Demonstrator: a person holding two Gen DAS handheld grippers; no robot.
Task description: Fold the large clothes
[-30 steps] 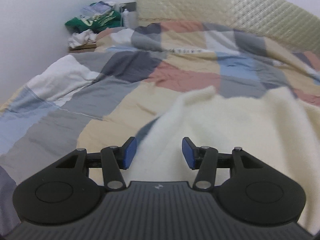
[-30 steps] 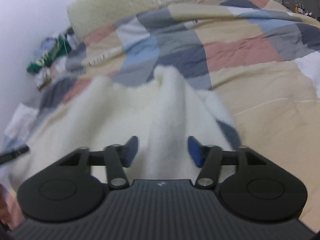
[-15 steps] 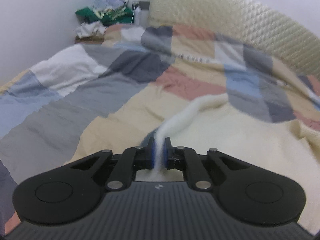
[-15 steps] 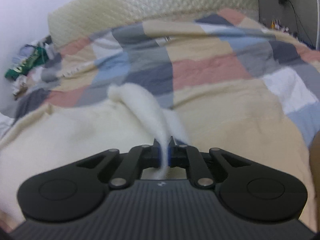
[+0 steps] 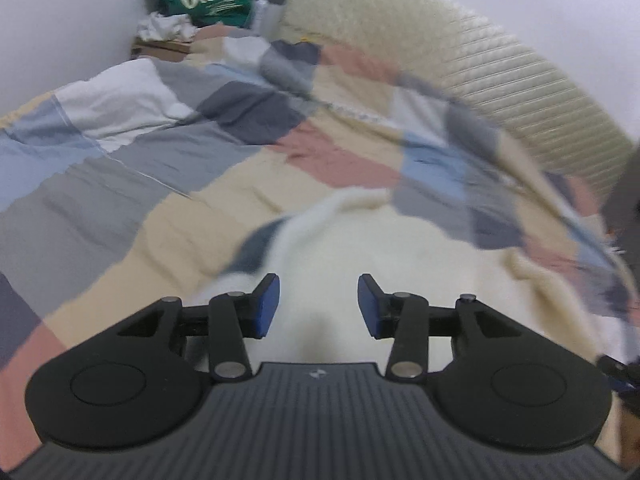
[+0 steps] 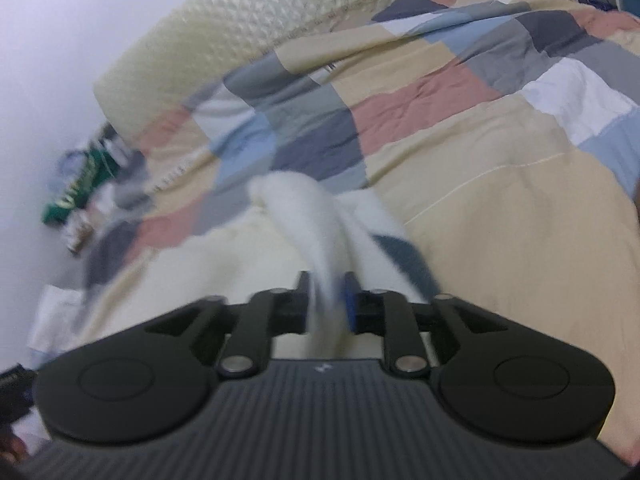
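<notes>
Our left gripper [image 5: 318, 305] has its jaws parting, the blue pads [image 5: 267, 305] standing well apart with nothing pinched between them; the white fleece garment [image 5: 384, 256] lies just beneath and ahead of the gap. Our right gripper [image 6: 326, 304] is opening too, yet a raised ridge of the same white fleece garment [image 6: 312, 216] runs up between its jaws, and the blur keeps us from telling whether the pads press on it. The garment spreads across the patchwork quilt [image 5: 168, 168] on the bed, its near edge closest to us and a fold tapering away toward the cream quilted headboard [image 5: 460, 52]. Beyond the quilt's far corner, against the white wall, sits a pile of green and white clothes [image 5: 200, 4].
</notes>
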